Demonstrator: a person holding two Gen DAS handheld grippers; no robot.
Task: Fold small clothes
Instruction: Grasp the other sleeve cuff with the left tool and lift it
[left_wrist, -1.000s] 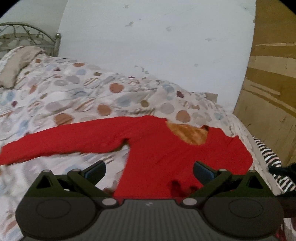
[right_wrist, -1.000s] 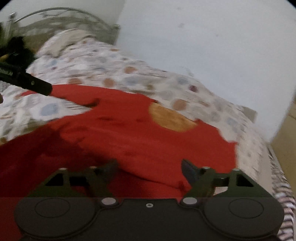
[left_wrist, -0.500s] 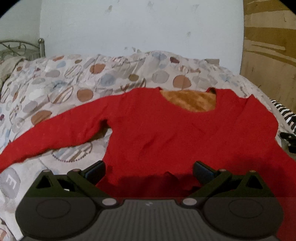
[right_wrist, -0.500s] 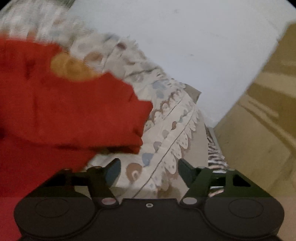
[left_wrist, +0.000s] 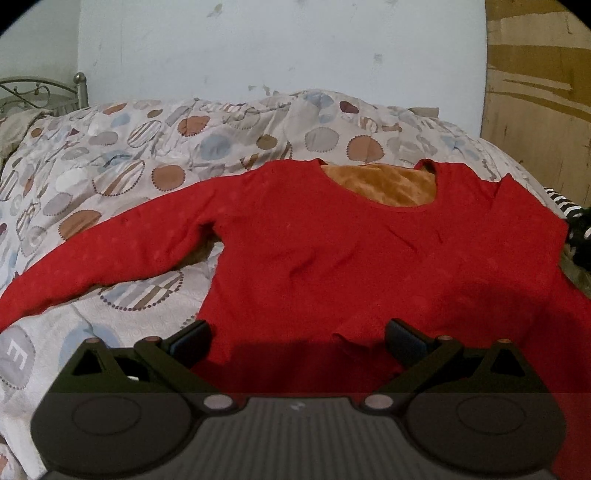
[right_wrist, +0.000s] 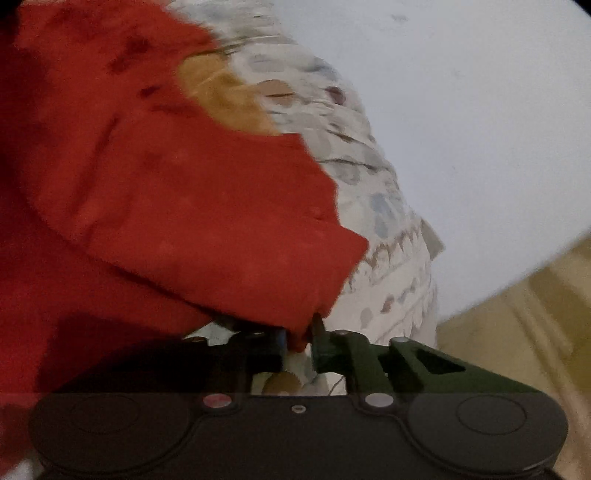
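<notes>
Red sweater (left_wrist: 332, 251) is lying front up on the bed's spotted quilt (left_wrist: 155, 147), neckline toward the wall edge and one sleeve stretched toward the left edge. Left hand-held gripper (left_wrist: 297, 338) hovers over the hem with its jaws spread wide. Right hand-held gripper (right_wrist: 299, 341) is pinching the other sleeve's cuff (right_wrist: 310, 295) near the bed's right edge.
</notes>
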